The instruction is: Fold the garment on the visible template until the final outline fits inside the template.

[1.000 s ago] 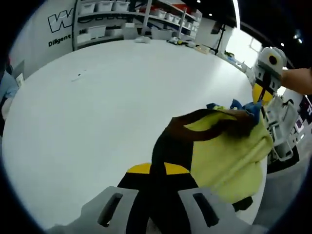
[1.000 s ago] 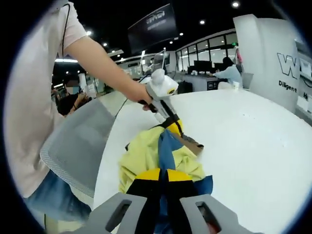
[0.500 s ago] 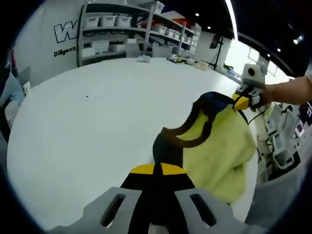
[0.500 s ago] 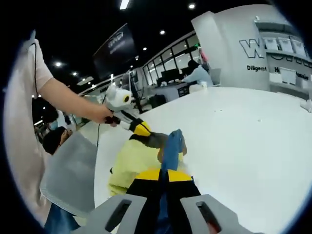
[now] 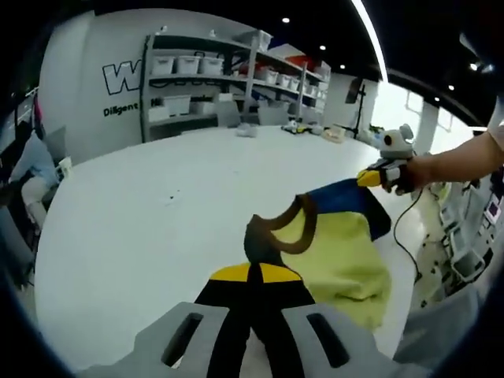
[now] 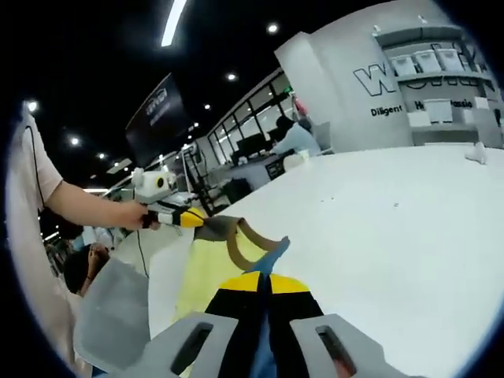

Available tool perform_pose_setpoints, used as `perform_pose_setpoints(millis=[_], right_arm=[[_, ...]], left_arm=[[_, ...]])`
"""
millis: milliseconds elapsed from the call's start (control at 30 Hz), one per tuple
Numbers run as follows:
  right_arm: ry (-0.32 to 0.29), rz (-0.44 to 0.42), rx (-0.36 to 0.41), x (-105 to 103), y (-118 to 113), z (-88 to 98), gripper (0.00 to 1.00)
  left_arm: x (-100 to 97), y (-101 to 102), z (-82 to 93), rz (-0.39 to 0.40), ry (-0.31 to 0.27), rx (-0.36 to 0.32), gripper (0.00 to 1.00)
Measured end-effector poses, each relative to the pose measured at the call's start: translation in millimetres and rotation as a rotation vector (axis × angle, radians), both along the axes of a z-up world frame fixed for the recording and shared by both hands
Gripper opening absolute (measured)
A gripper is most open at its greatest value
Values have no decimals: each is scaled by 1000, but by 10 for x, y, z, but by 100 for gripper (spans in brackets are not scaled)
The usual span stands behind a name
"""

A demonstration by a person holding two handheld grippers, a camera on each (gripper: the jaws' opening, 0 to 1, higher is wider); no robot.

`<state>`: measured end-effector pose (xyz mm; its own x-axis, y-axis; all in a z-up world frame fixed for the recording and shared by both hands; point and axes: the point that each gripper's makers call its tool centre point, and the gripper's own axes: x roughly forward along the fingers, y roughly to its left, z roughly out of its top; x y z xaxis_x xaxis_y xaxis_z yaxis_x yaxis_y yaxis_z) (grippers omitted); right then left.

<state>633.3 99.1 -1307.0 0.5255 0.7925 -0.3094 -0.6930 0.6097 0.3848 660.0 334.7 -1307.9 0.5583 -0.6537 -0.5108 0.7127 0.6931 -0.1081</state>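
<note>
Left gripper was clamped on the garment, jaws together on the dark brown collar band; yellow fabric hung just ahead and to the right of the jaws, off the white table. Right gripper was likewise pinched shut on the garment's blue edge, the yellow body stretched ahead-left of it toward the other gripper. In the left gripper view the right gripper showed far right, held in a hand, blue fabric running taut to it. In the right gripper view the left gripper showed ahead-left, held by a hand. Wall lettering beyond the left gripper read "W…" with "Diligent" below, cut off by shelving with white bins. Same lettering seen upper right of the right gripper, partly readable. A seated person was far ahead at a desk. Template could not be made out.
</note>
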Motion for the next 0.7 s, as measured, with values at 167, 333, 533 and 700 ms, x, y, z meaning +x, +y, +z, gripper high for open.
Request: perform_pose_setpoints(millis=[167, 333, 533, 700], right_arm=[[0, -10, -27, 168, 1, -22, 0], [-13, -33, -69, 431, -32, 22, 0], [-58, -102, -142, 789, -162, 53, 0], [-100, -187, -246, 1089, -334, -40, 0]], left_arm=[[122, -2, 30, 6, -14, 9, 1], [357, -16, 143, 9, -38, 13, 1], [686, -83, 237, 7, -65, 29, 2], [926, -144, 175, 12, -75, 50, 2]])
